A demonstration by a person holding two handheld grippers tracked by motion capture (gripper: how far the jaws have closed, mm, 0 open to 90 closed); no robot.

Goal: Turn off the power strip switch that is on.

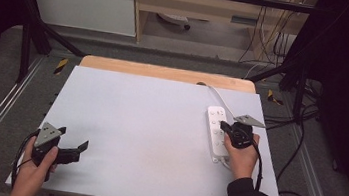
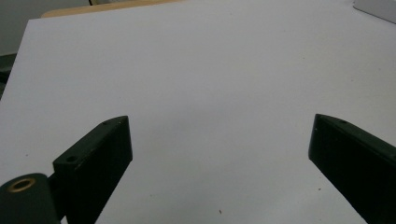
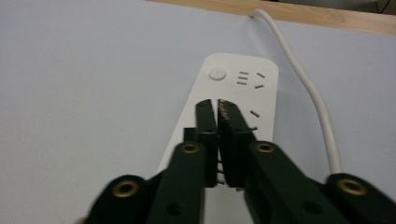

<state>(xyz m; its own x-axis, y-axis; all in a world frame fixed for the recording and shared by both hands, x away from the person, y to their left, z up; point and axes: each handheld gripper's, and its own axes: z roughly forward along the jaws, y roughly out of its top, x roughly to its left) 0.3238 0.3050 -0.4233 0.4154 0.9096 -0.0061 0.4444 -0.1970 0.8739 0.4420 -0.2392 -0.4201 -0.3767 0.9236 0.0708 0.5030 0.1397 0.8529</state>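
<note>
The white power strip (image 1: 218, 133) is lying flat on the pale tabletop (image 1: 149, 125), at about three o'clock from the tabletop's middle in the high view, with its long side running from near to far and its white cord (image 1: 222, 99) curving away from the far end toward the wooden edge (image 1: 165, 72) at twelve o'clock. The right gripper (image 1: 224, 128), held in the person's right hand (image 1: 242, 156), is hovering over the middle of the strip, pointing toward eleven o'clock. In the right gripper view the right gripper (image 3: 218, 105) is showing its two black jaws pressed almost together, only a thin slit between them and nothing pinched there, with the power strip (image 3: 233, 93) directly beneath; whether the tips are touching the strip's face cannot be told. Beyond the tips, at twelve o'clock in that view, the strip's round button (image 3: 217, 73) and rows of socket slots are lying, and the cord (image 3: 308, 93) is running off at one o'clock. The left gripper (image 1: 75, 147), in the person's left hand (image 1: 36, 161), is sitting at about eight o'clock near the tabletop's near corner, well apart from the strip. In the left gripper view the left gripper (image 2: 219, 140) is standing spread wide over the bare tabletop (image 2: 210, 70), holding nothing.
</note>
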